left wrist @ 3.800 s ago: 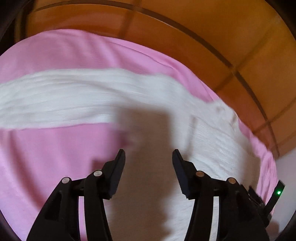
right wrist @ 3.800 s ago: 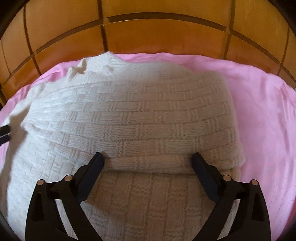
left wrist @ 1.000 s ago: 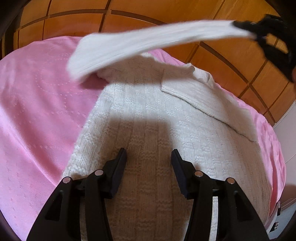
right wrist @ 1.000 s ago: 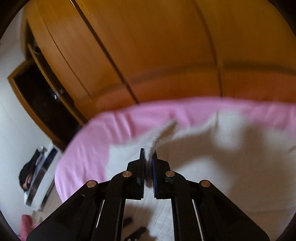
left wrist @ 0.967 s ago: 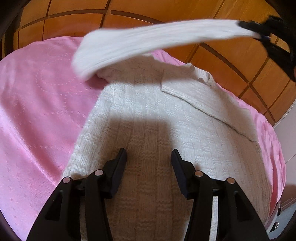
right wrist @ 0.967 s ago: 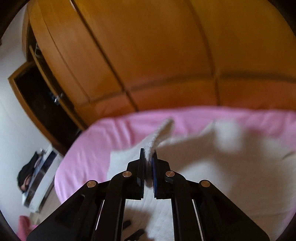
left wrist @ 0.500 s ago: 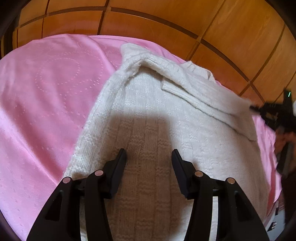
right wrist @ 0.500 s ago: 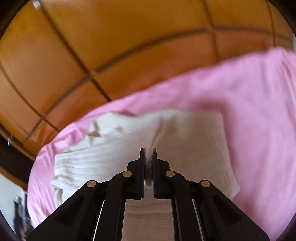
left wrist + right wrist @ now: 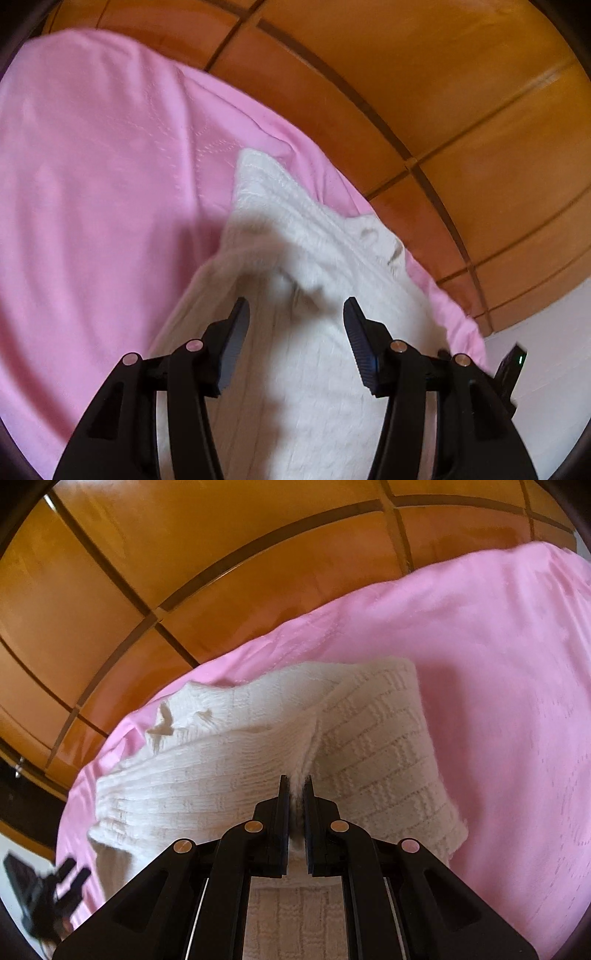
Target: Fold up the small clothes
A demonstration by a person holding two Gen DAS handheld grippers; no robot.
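Observation:
A cream knitted sweater lies on a pink bed sheet. My right gripper is shut on a pinch of the sweater's sleeve, which lies folded across the body. In the left wrist view the same sweater runs under my left gripper, which is open and empty just above the knit. The left gripper also shows at the lower left of the right wrist view.
The pink sheet spreads wide to the left of the sweater. A wooden panelled wardrobe stands behind the bed, also in the right wrist view. A white wall is at the right.
My right gripper has carried the sleeve from high in the air down across the sweater's body. My left gripper has shifted toward the sweater's left edge, still open.

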